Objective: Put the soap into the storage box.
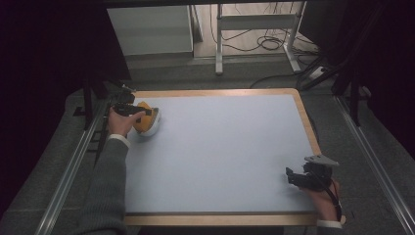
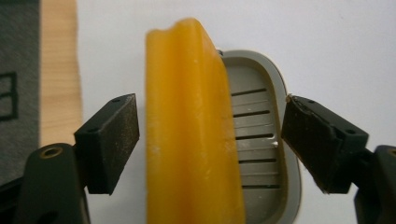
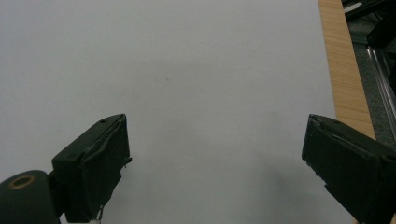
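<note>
An orange bar of soap [image 2: 189,130] stands tilted on edge in a grey slotted soap dish [image 2: 261,135]. In the high view the soap [image 1: 143,119] and its white-sided dish [image 1: 150,128] sit at the table's far left. My left gripper [image 1: 131,110] is over them, open, with its jaws to either side of the soap and dish and a gap on both sides [image 2: 210,140]. My right gripper [image 1: 299,177] rests near the front right of the table, open, with bare white surface between its jaws [image 3: 215,163].
The white table top [image 1: 220,147] has a wooden rim [image 1: 215,92]. Metal rails [image 1: 68,171] run along both sides. Behind the table stand a white frame [image 1: 254,29] and cables on the floor.
</note>
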`<state>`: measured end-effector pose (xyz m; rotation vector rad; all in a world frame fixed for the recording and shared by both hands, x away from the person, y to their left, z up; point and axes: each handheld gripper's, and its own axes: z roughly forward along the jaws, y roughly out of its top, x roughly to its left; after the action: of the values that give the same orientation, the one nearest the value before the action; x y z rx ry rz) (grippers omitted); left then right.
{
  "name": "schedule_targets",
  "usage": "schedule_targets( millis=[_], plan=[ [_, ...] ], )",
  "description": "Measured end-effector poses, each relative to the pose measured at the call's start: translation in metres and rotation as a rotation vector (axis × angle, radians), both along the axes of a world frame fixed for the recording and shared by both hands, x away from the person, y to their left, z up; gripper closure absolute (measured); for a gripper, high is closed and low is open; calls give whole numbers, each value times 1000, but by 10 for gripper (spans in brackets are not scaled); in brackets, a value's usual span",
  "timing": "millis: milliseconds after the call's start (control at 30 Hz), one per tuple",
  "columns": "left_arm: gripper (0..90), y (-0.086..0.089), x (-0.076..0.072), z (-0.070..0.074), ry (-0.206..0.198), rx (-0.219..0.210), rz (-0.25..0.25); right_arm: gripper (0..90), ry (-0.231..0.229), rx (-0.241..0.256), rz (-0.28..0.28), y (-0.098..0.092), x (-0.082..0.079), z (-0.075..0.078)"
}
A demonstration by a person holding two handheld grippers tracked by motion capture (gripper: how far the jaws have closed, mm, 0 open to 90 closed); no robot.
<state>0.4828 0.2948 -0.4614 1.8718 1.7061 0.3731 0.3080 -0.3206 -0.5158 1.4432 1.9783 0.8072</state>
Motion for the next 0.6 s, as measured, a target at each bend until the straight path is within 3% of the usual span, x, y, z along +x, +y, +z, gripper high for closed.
schedule_targets(
  millis=[200,300,433,600],
  plan=[
    [174,2,-12,9,-46,-43,-30,75,2,-1,2,2,0,-1],
    [195,2,-26,15,-103,-81,-57,75,-1,1,3,2,0,0],
    [190,-3,-42,16,-117,-105,-115,75,0,1,6,3,2,0],
    [189,-9,-72,12,-162,-119,-163,75,-1,-3,11,4,2,0]
  ],
)
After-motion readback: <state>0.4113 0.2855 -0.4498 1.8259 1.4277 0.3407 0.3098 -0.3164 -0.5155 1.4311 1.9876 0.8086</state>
